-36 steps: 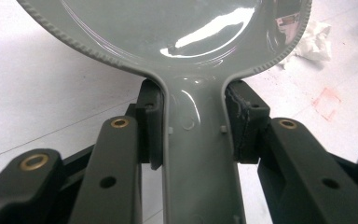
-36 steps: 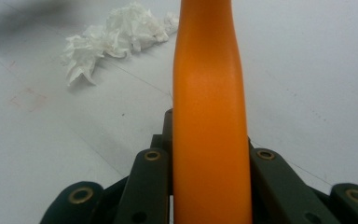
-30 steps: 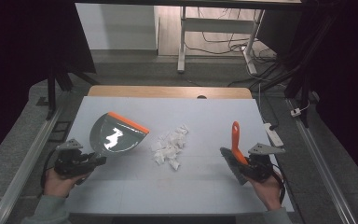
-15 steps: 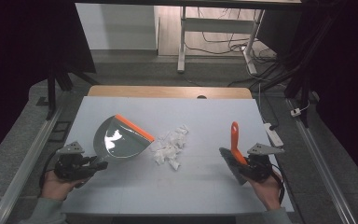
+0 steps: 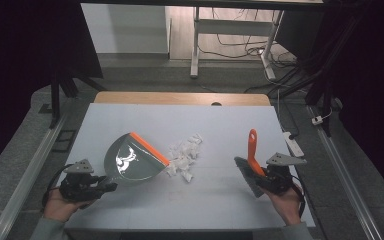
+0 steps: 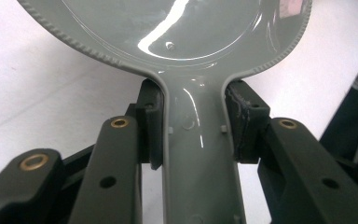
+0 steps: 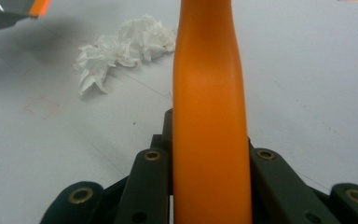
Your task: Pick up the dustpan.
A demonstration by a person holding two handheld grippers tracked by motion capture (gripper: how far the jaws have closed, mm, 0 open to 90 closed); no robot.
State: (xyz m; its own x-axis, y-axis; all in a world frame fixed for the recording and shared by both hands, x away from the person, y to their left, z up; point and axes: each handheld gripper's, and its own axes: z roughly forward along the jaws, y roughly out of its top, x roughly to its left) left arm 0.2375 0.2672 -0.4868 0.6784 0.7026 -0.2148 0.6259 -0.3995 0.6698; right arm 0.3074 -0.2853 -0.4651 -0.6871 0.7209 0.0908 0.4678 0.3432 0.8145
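A grey dustpan (image 5: 132, 164) with an orange lip lies tilted on the white table, its mouth facing a pile of white paper scraps (image 5: 185, 155). My left gripper (image 5: 106, 186) is shut on the dustpan's handle (image 6: 198, 154); both pads (image 6: 150, 121) press its sides. At the right, my right gripper (image 5: 261, 176) is shut on a brush with an orange handle (image 5: 252, 147) that stands upright, its grey head (image 5: 246, 176) low beside the jaws. In the right gripper view the orange handle (image 7: 209, 116) rises between the jaws, with the scraps (image 7: 121, 51) farther off at the left.
The table (image 5: 215, 125) has a wooden far edge. A white power strip (image 5: 292, 142) lies at its right edge. Metal rails run along both sides of the table. Desk legs and cables stand on the floor beyond.
My left gripper has drawn the dustpan a little toward the near edge and turned its orange lip more toward the scraps. The right gripper and brush have stayed put.
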